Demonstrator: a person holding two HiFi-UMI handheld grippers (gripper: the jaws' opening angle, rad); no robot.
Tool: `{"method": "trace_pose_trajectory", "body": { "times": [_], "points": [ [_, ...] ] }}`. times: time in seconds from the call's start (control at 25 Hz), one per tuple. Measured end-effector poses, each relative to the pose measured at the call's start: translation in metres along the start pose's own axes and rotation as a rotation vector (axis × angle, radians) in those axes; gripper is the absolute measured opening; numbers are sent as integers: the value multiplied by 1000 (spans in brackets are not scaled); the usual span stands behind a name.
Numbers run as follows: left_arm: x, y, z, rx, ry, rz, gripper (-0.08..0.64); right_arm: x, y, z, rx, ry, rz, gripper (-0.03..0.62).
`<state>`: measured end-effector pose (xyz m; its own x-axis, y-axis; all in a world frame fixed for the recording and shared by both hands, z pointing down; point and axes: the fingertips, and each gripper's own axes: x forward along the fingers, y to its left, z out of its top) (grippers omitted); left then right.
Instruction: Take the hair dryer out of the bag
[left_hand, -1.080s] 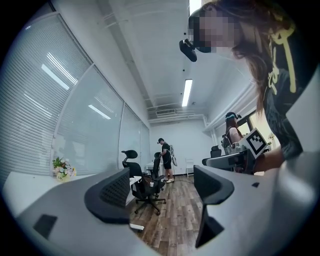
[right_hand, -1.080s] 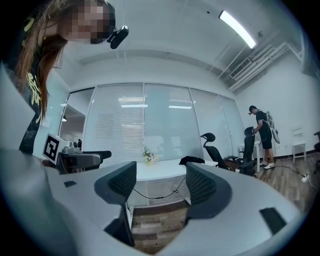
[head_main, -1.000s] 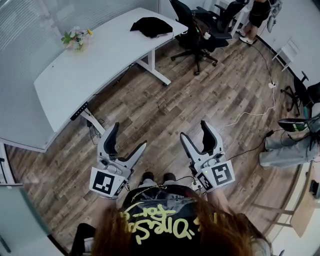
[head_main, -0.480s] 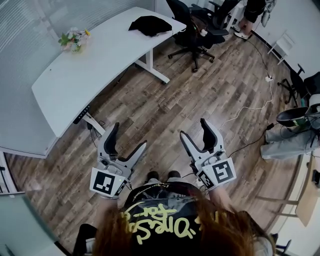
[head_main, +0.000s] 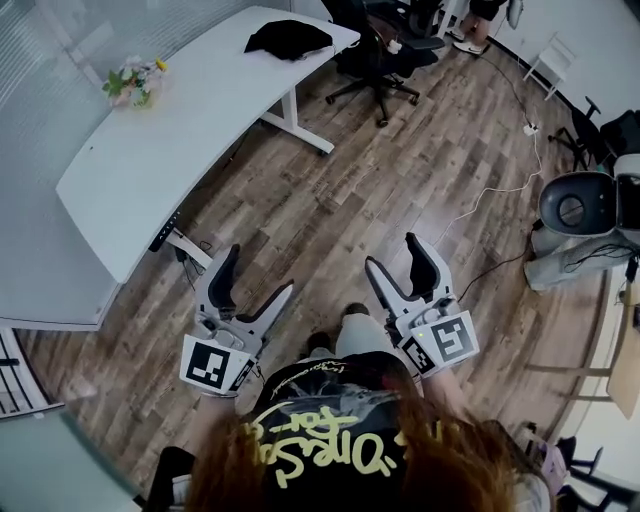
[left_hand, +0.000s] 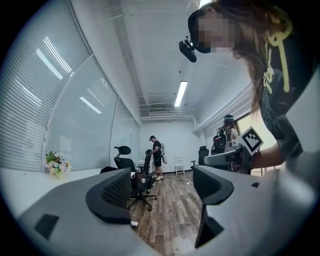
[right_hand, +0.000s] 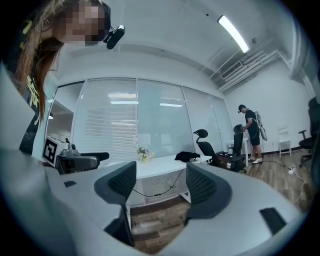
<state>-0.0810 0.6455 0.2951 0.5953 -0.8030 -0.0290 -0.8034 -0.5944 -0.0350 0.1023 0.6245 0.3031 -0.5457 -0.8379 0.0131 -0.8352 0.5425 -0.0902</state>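
Hair dryer is nowhere in sight yet. It is most likely inside the dark bundle (head_main: 288, 38) lying at the far end of the white table (head_main: 150, 170), which looks to be the bag, though it is too small to tell for sure. You are standing on the wooden floor (head_main: 330, 200), well apart from that table, so the task proper has not begun: this is the approach. Your left tool (head_main: 258, 270) and right tool (head_main: 394, 252) are both held out in front of you, jaws spread wide with nothing between them. Next you need to walk to the far end, near the office chair (head_main: 385, 50), and bring both tools over the bundle. One will likely hold the bag open while the other reaches in. The flowers (head_main: 130, 80) sit well apart from it and should not be in your way.
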Motion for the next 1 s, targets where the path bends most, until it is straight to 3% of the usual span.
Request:
{"method": "trace_pose_trajectory", "body": {
  "times": [0.24, 0.56, 1.0],
  "points": [
    [16, 6, 1, -1, -18, -21, 377, 4, -11, -2, 12, -1, -26, 295],
    [55, 23, -4, 29, -4, 1, 377, 41, -42, -9, 36, 5, 5, 295],
    [160, 70, -3, 40, -16, 28, 374, 127, -123, 6, 38, -18, 29, 295]
  ]
}}
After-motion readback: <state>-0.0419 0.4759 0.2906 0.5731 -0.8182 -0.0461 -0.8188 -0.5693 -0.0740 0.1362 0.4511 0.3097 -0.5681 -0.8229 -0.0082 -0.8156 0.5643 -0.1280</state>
